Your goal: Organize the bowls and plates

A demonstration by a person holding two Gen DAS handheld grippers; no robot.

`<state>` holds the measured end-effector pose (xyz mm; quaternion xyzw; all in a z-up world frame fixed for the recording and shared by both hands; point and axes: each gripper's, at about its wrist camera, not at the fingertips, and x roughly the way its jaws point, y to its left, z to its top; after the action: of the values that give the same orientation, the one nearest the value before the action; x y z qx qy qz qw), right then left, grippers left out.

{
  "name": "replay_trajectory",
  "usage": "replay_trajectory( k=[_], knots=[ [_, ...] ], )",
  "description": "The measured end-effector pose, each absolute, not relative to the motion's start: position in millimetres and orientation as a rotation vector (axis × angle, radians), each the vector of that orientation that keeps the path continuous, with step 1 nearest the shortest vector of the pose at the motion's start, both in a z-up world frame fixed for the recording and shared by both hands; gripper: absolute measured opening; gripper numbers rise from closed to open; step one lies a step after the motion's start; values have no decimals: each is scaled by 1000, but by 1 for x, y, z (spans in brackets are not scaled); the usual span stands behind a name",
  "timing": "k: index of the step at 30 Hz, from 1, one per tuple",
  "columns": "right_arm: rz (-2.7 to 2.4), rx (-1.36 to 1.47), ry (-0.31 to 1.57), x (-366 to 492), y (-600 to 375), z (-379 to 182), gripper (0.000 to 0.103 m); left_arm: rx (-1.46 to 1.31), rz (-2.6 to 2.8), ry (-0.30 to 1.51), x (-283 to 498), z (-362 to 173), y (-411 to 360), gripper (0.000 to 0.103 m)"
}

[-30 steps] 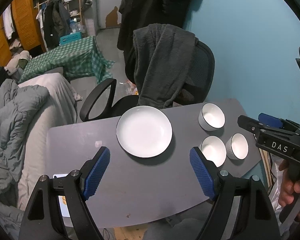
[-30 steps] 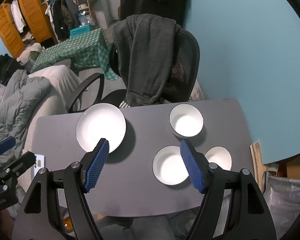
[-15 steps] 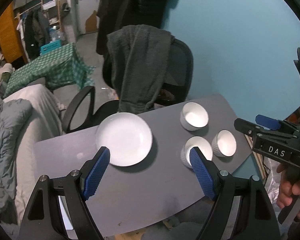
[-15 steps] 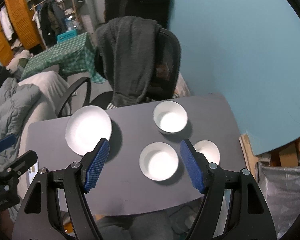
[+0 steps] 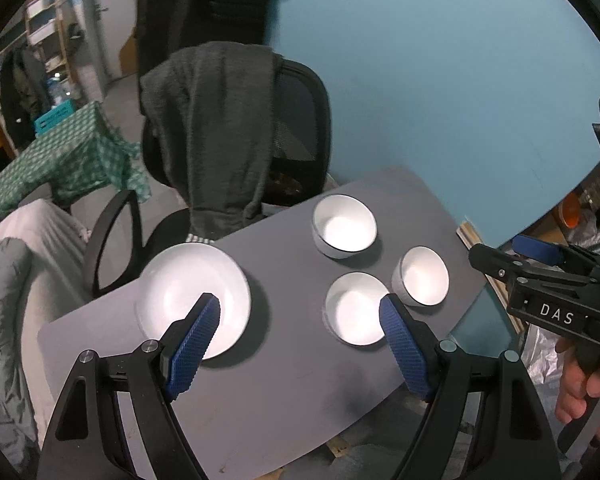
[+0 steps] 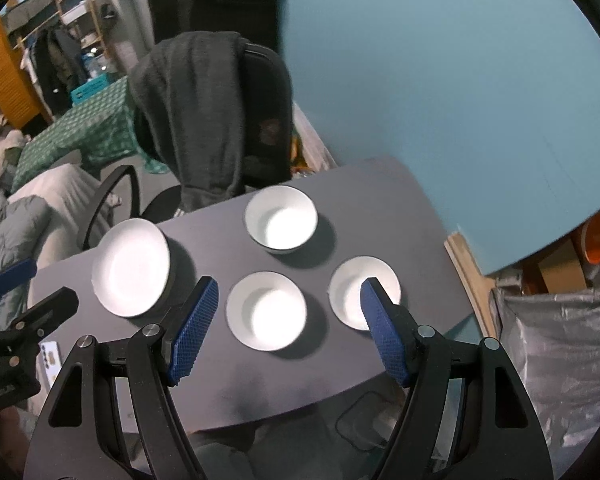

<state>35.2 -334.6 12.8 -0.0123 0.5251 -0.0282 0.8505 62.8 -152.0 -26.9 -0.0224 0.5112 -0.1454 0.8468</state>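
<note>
Right wrist view: right gripper [image 6: 288,320] spread wide above the grey table [image 6: 228,392], middle bowl [image 6: 266,311] between its fingers. Plate [image 6: 131,267] hugs the left edge, small bowl [image 6: 354,294] nears the right. Left gripper [image 5: 300,334] gapes too, holding nothing.

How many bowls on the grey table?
3: far bowl nearest the chair, middle bowl between the right tool's fingers, right bowl partly behind one finger. None stacked.
</note>
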Motion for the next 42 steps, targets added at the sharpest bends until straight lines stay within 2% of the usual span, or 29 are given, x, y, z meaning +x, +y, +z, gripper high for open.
replay_trajectory(
  k=[12, 26, 33, 42],
  knots=[
    [-140, 47, 1118, 36, -375, 9, 73, 1, -394, 1123, 81, -37, -196, 83],
    [-138, 59, 1165, 49, -392, -9, 73, 25, -367, 1151, 90, -58, -206, 83],
    [-54, 88, 1212, 56, -393, -44, 73, 17, -367, 1217, 98, -93, -204, 83],
    [-3, 152, 1329, 63, -398, -114, 73, 171, -349, 1271, 103, -144, -214, 83]
  ],
)
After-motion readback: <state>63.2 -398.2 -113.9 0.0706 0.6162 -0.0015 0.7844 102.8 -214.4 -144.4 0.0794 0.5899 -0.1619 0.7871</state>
